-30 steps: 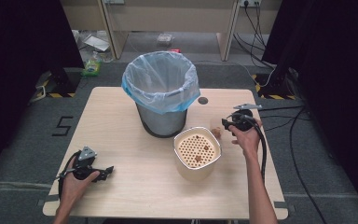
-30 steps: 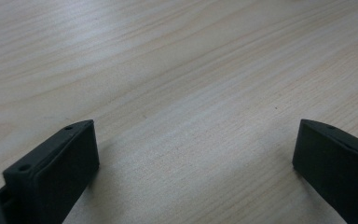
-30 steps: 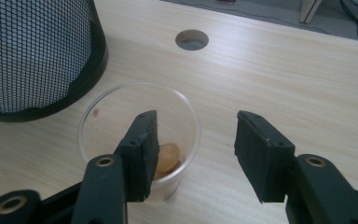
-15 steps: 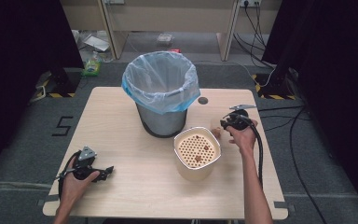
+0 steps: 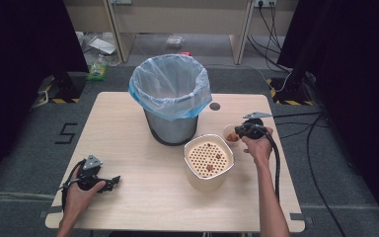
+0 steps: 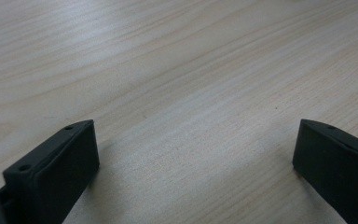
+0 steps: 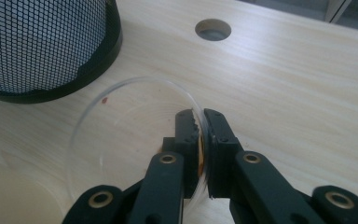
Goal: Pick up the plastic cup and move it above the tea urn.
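1. The right gripper [image 7: 199, 122] has just been closing; its jaws now pinch the near rim of the small clear plastic cup [image 7: 121, 116].
2. The cup stands on the pale wooden table [image 5: 128, 123], between the mesh bin [image 5: 170, 106] and the person's right hand.
3. The left gripper [image 6: 191, 154] rests wide open on bare tabletop.

Bare table [image 5: 128, 148] lies open at left; bin [image 5: 171, 98] and container [image 5: 208, 160] crowd the small cup [image 5: 231, 133].

Both forearms bare, no sleeves. Left gripper [image 5: 109, 182]: black body, grey three-cornered plate on top, black cable looped behind hand. Right gripper [image 7: 200, 122]: matte black jaws, black linkage arms with brass-coloured pivot rivets, small screw holes in pads; black cable trailing along forearm.
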Demonstrator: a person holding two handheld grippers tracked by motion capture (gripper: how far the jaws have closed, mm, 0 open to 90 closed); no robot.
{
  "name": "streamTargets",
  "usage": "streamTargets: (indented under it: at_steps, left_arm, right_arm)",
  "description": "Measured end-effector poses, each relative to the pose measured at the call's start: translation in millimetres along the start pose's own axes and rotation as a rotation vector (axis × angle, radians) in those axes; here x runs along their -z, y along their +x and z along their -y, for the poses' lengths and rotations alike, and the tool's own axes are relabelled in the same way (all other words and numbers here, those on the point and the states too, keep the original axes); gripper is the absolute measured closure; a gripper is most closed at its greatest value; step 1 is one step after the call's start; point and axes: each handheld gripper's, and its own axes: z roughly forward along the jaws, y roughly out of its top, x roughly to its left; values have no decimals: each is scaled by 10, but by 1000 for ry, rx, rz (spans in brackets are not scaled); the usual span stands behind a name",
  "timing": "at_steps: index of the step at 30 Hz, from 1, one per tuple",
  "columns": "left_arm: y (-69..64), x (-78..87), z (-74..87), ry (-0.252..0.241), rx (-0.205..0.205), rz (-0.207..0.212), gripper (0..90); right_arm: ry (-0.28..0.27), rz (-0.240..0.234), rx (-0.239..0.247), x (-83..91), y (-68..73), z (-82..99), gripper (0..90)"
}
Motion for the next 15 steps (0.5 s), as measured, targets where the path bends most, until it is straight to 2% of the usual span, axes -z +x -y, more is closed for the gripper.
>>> streamTargets:
  at_steps: [3, 7, 15]
  left_arm:
    - [0, 0, 0, 0, 0, 0, 0]
    - [0, 0, 0, 0, 0, 0, 0]
    - [1, -1, 0, -1, 1, 0, 0]
  right_arm:
    - [-12, 17, 21, 31, -2, -7, 861]
    - [-74, 50, 26, 148, -23, -26, 863]
    - [-122, 88, 52, 324, -56, -63, 862]
